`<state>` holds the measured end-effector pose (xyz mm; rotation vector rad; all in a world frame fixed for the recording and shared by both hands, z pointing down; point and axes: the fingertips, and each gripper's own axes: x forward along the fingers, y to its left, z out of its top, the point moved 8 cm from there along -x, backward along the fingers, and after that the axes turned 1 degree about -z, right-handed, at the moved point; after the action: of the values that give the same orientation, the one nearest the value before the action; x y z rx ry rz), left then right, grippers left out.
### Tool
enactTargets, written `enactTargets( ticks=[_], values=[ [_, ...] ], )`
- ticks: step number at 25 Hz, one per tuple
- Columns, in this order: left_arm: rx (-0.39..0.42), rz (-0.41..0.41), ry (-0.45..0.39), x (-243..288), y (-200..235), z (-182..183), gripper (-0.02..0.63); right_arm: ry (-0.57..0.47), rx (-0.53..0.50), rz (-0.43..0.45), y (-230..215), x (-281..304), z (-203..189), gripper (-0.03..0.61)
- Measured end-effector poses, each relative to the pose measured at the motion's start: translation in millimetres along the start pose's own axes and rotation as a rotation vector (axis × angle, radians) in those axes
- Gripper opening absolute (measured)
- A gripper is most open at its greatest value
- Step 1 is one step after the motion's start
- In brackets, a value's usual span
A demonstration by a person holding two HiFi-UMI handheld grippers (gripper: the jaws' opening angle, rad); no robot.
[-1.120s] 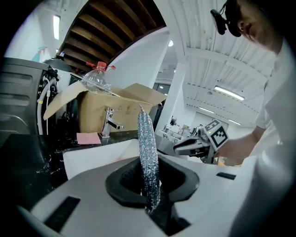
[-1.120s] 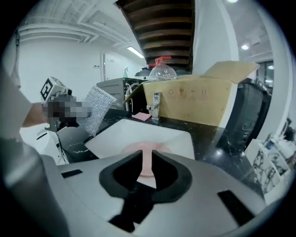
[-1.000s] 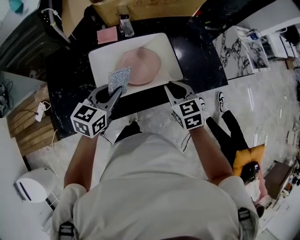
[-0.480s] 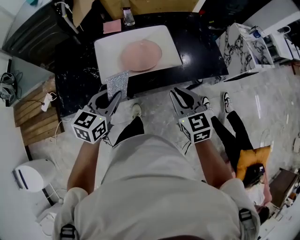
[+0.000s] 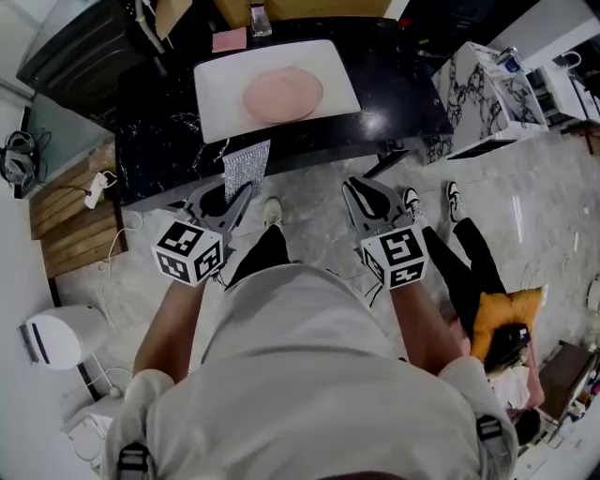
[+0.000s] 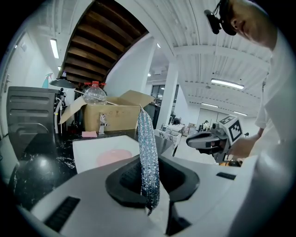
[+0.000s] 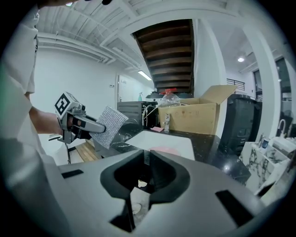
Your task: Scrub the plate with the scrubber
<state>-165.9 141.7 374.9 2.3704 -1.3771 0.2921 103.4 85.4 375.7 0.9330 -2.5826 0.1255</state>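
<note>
A pink plate (image 5: 283,94) lies in a white rectangular basin (image 5: 217,105) on the black counter (image 5: 394,89). My left gripper (image 5: 236,197) is shut on a silver mesh scrubber (image 5: 247,167), held over the floor just short of the counter's front edge. In the left gripper view the scrubber (image 6: 148,157) stands on edge between the jaws, with the plate (image 6: 113,157) beyond. My right gripper (image 5: 360,195) is shut on nothing, also over the floor. From the right gripper view (image 7: 147,169), the scrubber (image 7: 108,125) shows at left and the plate (image 7: 164,150) ahead.
A cardboard box (image 6: 113,118), a plastic bottle (image 6: 95,92), a faucet (image 5: 260,19) and a pink pad (image 5: 229,39) stand behind the basin. A wooden pallet (image 5: 70,225) lies left. A marble-patterned stand (image 5: 478,94) and a seated person (image 5: 478,281) are at the right.
The person has stepped back from the counter. Both grippers have drawn away from the basin to over the floor, the left still holding the scrubber.
</note>
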Motion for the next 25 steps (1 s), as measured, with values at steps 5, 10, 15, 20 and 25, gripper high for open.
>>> enactTargets(
  ticks=[5,10,15,20,25],
  values=[
    [-0.008,0.005,0.018,-10,-14,-13,0.069,-0.010,0.005,-0.008,8,-18,-10,0.035],
    [-0.018,-0.015,0.020,-15,-26,-23,0.067,0.005,0.007,-0.021,17,-31,-19,0.025],
    [-0.018,-0.017,0.019,-20,-40,-27,0.067,0.017,0.016,-0.025,25,-44,-25,0.011],
    [-0.023,-0.016,0.013,-27,-48,-30,0.067,0.015,0.018,-0.017,34,-49,-28,0.005],
    [-0.034,-0.019,0.023,-35,-52,-34,0.067,0.011,0.027,-0.009,43,-54,-28,0.003]
  ],
)
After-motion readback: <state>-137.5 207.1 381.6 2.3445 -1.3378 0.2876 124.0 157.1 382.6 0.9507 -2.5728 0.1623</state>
